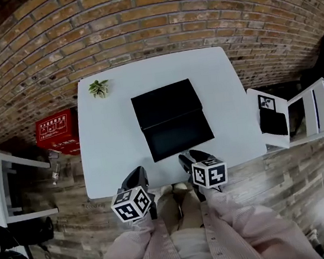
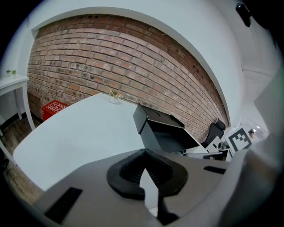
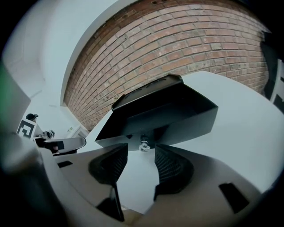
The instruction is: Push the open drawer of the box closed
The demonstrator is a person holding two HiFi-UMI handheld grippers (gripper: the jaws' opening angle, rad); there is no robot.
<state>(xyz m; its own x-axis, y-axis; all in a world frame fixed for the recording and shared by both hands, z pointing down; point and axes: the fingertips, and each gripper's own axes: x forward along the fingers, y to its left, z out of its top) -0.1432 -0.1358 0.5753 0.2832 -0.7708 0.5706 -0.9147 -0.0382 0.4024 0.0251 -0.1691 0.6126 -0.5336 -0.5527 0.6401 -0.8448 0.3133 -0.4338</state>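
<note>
A black box (image 1: 164,103) sits mid-table with its drawer (image 1: 179,135) pulled out toward me. In the right gripper view the drawer front (image 3: 177,117) fills the middle, and its small metal knob (image 3: 143,145) sits just ahead of my right gripper (image 3: 141,150), whose jaws are open on either side of it without touching. In the head view the right gripper (image 1: 191,156) is at the drawer's front edge. My left gripper (image 1: 136,178) hovers at the table's near edge, left of the drawer. Its jaws (image 2: 143,152) are shut and empty, with the box (image 2: 156,120) ahead to the right.
A small potted plant (image 1: 99,88) stands at the white table's (image 1: 111,151) far left corner, and a brick wall runs behind. On the floor are a red box (image 1: 57,131), a white shelf unit (image 1: 2,187) at left, and white furniture (image 1: 295,116) at right.
</note>
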